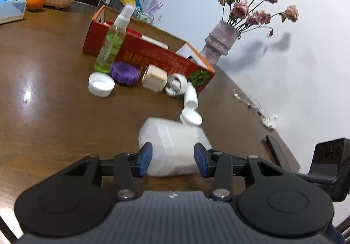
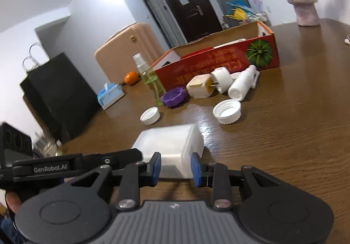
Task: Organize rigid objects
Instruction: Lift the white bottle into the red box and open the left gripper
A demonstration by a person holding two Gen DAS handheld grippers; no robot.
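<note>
A translucent white plastic container (image 1: pixel 172 147) lies between the blue pads of both grippers. My left gripper (image 1: pixel 172 160) is shut on it across one end. My right gripper (image 2: pixel 175 167) is shut on its other end (image 2: pixel 172 145). Beyond it, by the red cardboard box (image 1: pixel 153 51), lie a white cap (image 1: pixel 101 85), a purple lid (image 1: pixel 124 72), a beige plug adapter (image 1: pixel 154 77), a white plug (image 1: pixel 176 84), a small white bottle (image 1: pixel 190 96), another white cap (image 1: pixel 190 117) and an upright green spray bottle (image 1: pixel 111 45). The same items show in the right wrist view.
A vase of dried roses (image 1: pixel 221 40) stands behind the box near the wall. An orange (image 1: pixel 35 1) and a blue tissue pack (image 1: pixel 11 7) sit at the far table edge. A pink suitcase (image 2: pixel 126 49) and a black bag (image 2: pixel 54 91) stand off the table.
</note>
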